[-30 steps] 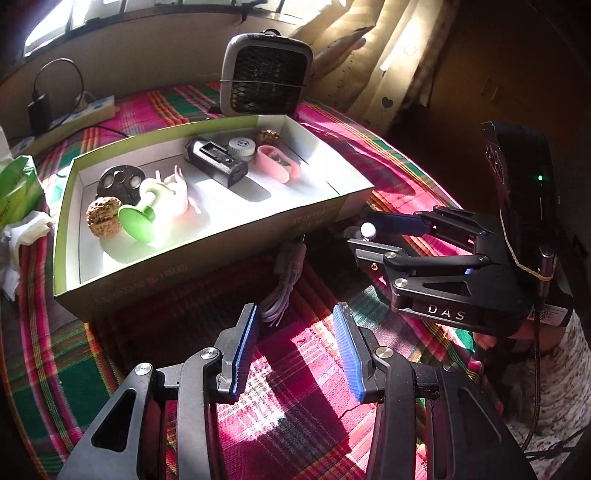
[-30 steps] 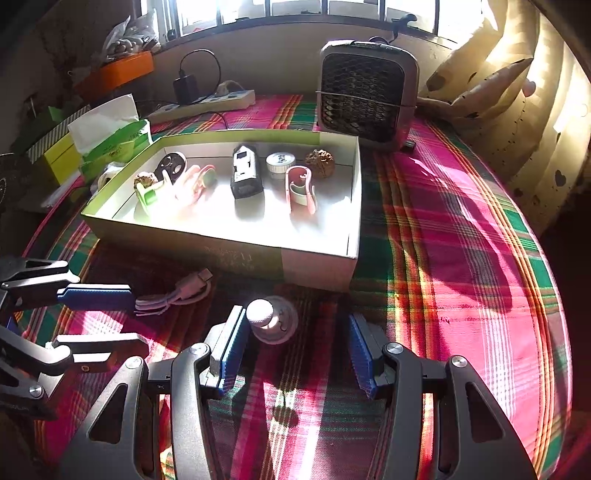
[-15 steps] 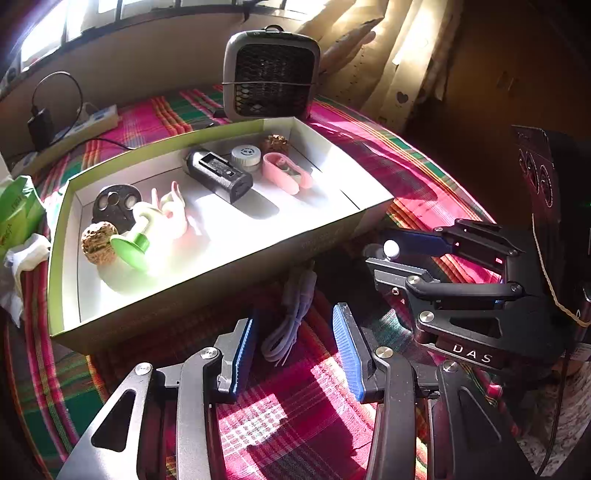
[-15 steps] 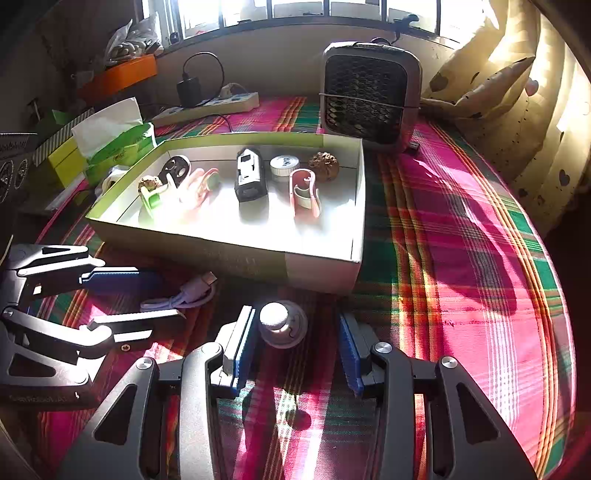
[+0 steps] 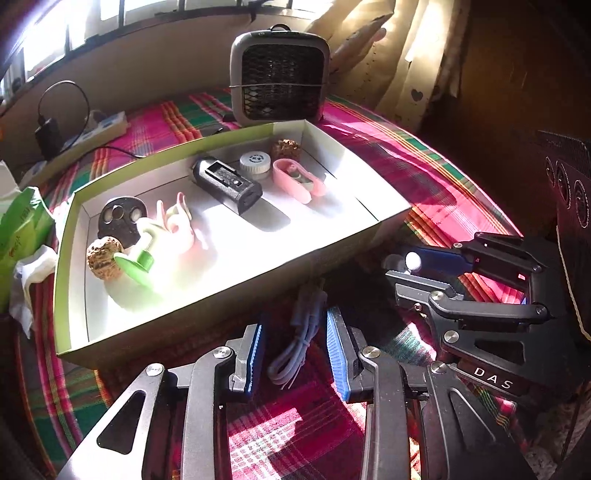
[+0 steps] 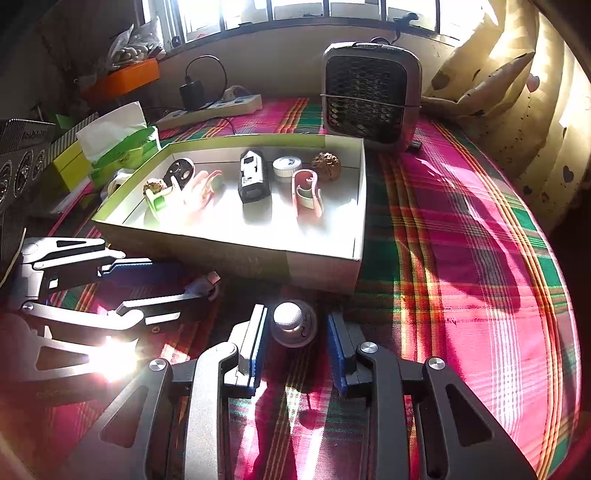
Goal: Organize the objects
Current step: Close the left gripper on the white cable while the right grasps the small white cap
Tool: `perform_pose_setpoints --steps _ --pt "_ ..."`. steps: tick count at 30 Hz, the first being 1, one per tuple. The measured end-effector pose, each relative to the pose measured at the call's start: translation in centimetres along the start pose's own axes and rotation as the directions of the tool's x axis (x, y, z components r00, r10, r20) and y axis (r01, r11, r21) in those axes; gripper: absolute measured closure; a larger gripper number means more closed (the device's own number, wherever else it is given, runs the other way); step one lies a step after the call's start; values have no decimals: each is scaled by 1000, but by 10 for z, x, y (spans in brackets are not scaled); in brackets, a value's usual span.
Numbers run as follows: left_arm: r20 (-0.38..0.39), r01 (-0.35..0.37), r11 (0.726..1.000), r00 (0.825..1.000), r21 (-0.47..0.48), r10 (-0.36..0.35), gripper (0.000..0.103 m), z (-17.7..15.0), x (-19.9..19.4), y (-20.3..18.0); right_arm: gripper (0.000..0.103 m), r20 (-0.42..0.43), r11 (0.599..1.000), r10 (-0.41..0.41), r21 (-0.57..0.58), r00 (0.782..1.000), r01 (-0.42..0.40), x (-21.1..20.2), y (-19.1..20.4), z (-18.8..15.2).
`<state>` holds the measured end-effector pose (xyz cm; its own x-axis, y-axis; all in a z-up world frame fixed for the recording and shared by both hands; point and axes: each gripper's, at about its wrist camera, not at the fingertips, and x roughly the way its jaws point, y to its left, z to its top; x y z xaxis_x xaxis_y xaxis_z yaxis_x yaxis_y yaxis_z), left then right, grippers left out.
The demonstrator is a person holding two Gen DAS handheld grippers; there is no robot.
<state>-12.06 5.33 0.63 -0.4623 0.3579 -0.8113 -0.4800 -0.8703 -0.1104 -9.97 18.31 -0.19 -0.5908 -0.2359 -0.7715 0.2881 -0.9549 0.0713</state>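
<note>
While both tongs gape, the coiled cable (image 5: 297, 341) lies lengthwise toward the box (image 5: 207, 314).

**Lighting and Image Quality**

Hard sunlight enters through the window (image 6: 295, 11) at the rear. The white box (image 5: 369, 218) floor is overexposed; objects in it cast sharp shadows. A lens flare whites out the left gripper (image 6: 177, 284). Fisheye distortion bends the dark, vignetted edges.
</note>
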Motion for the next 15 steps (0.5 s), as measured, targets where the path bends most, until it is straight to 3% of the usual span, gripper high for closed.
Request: perform_pose_setpoints --steps 15 --pt "2 9 1000 1000 -16 -9 86 -1 0 -2 76 2 1000 6 0 1000 -6 -1 0 -1"
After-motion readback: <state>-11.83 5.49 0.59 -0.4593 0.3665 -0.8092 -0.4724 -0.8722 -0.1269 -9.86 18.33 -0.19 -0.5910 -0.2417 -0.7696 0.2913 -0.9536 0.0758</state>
